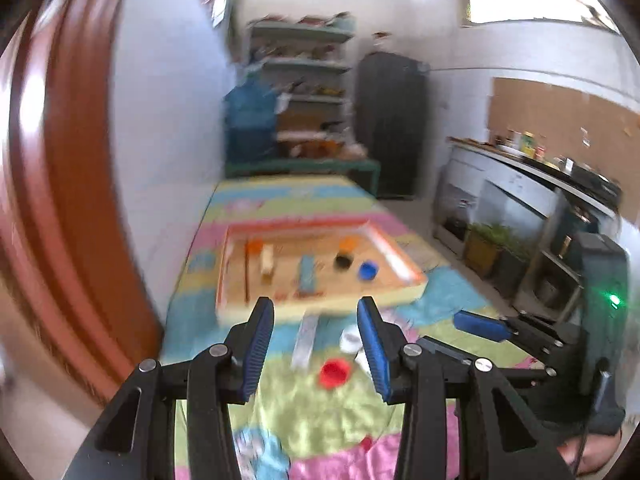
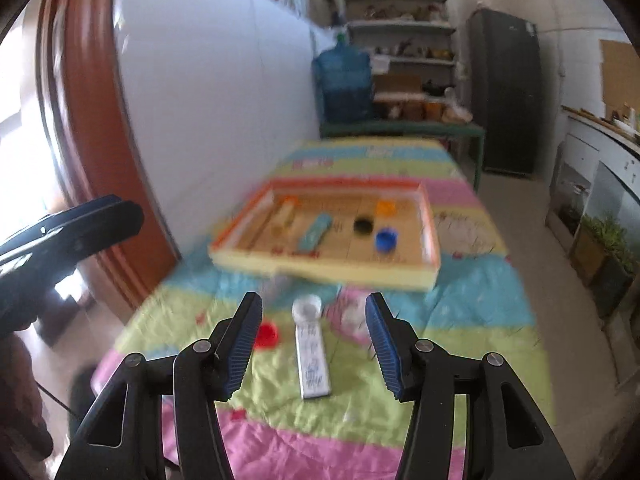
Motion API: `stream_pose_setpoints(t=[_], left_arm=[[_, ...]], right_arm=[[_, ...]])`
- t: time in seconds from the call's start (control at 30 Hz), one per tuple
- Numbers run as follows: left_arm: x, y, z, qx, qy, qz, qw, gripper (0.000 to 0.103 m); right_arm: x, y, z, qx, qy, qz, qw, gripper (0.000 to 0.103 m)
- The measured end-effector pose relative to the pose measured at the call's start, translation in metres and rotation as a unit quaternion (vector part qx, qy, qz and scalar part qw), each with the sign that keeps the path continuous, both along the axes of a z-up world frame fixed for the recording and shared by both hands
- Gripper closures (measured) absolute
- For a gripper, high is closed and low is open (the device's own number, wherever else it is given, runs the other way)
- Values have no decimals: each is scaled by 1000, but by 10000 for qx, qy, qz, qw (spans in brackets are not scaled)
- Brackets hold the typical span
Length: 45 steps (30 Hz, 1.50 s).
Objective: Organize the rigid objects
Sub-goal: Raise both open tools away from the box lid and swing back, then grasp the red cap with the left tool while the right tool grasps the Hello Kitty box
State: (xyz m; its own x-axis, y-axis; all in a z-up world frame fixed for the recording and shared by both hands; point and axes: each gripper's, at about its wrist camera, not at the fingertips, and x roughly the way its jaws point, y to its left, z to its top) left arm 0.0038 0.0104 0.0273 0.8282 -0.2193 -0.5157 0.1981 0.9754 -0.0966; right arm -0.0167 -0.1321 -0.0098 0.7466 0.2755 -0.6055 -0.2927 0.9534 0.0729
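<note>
Blue ribbed pads lined the left gripper (image 1: 316, 344), whose jaws stood spread wide with nothing between them, held above a striped bedspread (image 1: 280, 400). Seen from the left wrist, a red cap (image 1: 334, 373) lay on the cloth just ahead of the fingers, a pale flat box (image 1: 306, 340) beside it, and a white cap (image 1: 351, 338) near the right finger. Beyond them sat the wooden tray (image 1: 400, 292), already holding a teal box (image 1: 307, 274), a black cap (image 1: 343, 261), a blue cap (image 1: 368, 271), an orange cap (image 1: 347, 244) and a cream block (image 1: 267, 263). The right gripper's blue finger (image 1: 480, 326) showed at the right edge.

From the right wrist, the right gripper (image 2: 314, 346) was likewise spread and empty, with the pale flat box lying lengthwise between its fingers on the cloth and the white cap at its far end. The red cap sat just beside the left finger. The view was blurred, so finer detail could not be told.

The box seemed the likely next pick. To do it well, the jaws should descend squarely over its long sides, close on the middle, and lift clear of the white cap before carrying it over the tray's rim.
</note>
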Motion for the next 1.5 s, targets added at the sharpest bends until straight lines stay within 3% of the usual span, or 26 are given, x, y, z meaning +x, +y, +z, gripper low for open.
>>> stream_pose_setpoints(t=[0.13,0.2,0.33,0.57,0.7,0.93,1.0,1.1,1.27,1.5], left_arm=[[3,-5,-39,31,411,38,9991,60],[6,-5,-52,-225,675,11,9975,60],[13,-6,-71,-387,1055,76,9936,60],[32,-14,-83,-248,1189,40,9926,60],[40,-13,-86,-296,1230,19,9920,60],[50,-25,-92,32,1309,-86,9914,60],[51,-25,-94,40,1333,-88,9910,60],[52,-24,-93,70,1318,-92,9912,60],[53,-30,-93,83,1302,-243,9912,60],[60,-54,-106,520,1401,-434,9878,60]], right_arm=[[0,9,-31,-562,249,-167,9980,47],[2,7,-41,-534,435,-139,9975,47],[4,3,-59,-417,750,-131,9962,47],[32,13,-69,-478,1080,140,9929,47],[44,20,-74,-811,1128,276,9899,47],[50,22,-82,-901,1210,349,9879,48],[52,23,-83,-881,1181,339,9885,55],[52,26,-83,-811,1124,403,9895,76],[52,13,-81,-712,1094,231,9912,77],[55,-35,-71,-422,1083,-392,9924,77]])
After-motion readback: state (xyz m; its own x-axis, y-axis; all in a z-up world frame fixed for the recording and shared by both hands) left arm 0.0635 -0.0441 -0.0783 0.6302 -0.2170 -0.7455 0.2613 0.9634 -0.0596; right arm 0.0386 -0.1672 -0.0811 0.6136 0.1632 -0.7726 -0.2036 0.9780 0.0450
